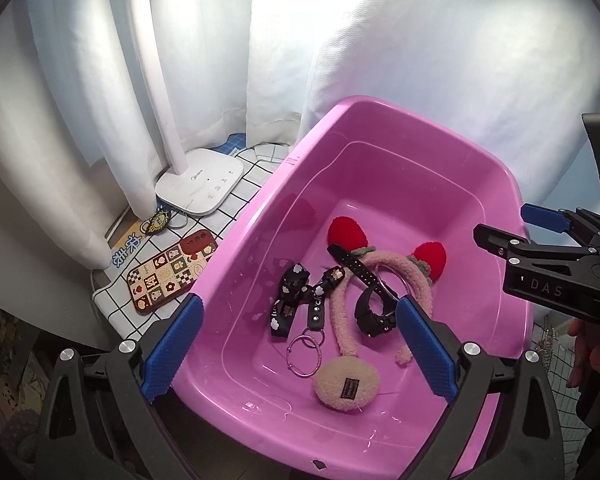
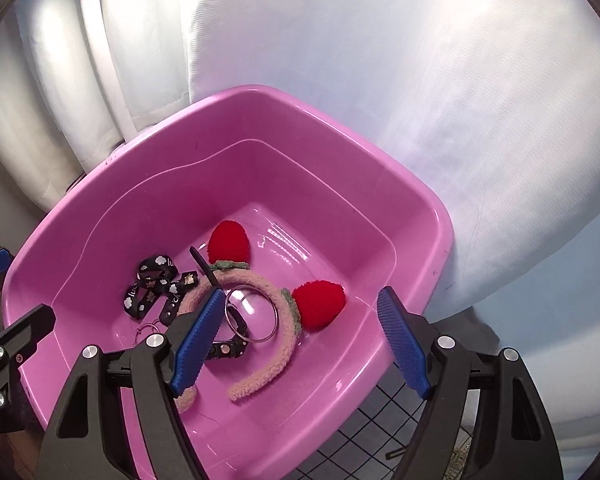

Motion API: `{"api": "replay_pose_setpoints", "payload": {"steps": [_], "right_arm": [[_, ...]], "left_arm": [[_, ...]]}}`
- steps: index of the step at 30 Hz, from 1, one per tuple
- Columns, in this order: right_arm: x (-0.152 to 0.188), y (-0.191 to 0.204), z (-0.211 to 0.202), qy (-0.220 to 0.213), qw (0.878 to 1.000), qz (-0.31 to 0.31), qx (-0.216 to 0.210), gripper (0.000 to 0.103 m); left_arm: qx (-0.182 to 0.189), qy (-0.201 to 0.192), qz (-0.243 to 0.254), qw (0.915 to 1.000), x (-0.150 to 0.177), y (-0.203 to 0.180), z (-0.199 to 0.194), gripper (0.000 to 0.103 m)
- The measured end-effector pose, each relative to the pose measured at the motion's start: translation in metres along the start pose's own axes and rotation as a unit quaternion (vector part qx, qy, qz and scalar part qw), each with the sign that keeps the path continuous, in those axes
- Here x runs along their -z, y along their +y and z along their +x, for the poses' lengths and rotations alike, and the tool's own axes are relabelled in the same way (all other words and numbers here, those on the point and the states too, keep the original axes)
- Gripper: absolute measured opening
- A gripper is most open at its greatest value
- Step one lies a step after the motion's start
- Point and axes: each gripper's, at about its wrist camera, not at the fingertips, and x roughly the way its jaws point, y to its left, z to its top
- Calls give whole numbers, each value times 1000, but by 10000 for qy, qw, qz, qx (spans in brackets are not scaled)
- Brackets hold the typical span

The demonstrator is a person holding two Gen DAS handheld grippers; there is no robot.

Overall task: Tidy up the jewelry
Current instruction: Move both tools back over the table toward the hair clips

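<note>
Pink plastic tub (image 1: 500, 184) on the checked table (image 1: 256, 176), largest thing in view. Inside, all on the floor: plush headband (image 2: 260, 372) with red ears, black lanyard (image 1: 290, 300), black watch (image 1: 374, 314), steel bangle (image 2: 256, 316), small key rings (image 1: 304, 354). Left tool (image 1: 300, 344) wide, nothing between its pads, above the near rim. Right tool (image 2: 300, 340) wide, empty, nearer the bangle, which lies just ahead of its left pad.

Both black tongs with blue ribbed pads, left (image 1: 300, 344) and right (image 2: 300, 340), angle steeply downward, spread wide, gripping nothing.
</note>
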Motion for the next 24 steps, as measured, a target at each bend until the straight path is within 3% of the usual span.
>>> {"api": "replay_pose_setpoints", "payload": {"steps": [7, 11, 16, 24], "right_arm": [[46, -9, -45, -638, 9962, 591, -42, 79], [83, -25, -73, -894, 9915, 921, 211, 79], [142, -58, -105, -1054, 9825, 1430, 551, 79], [248, -109, -155, -1099, 9661, 2020, 1176, 79]], "left_arm": [[137, -226, 181, 9995, 20, -6, -25, 96], [320, -399, 368, 9980, 32, -23, -42, 96], [749, -528, 724, 9932, 47, -61, -59, 96], [1404, -746, 1322, 9784, 74, -137, -85, 97]]}}
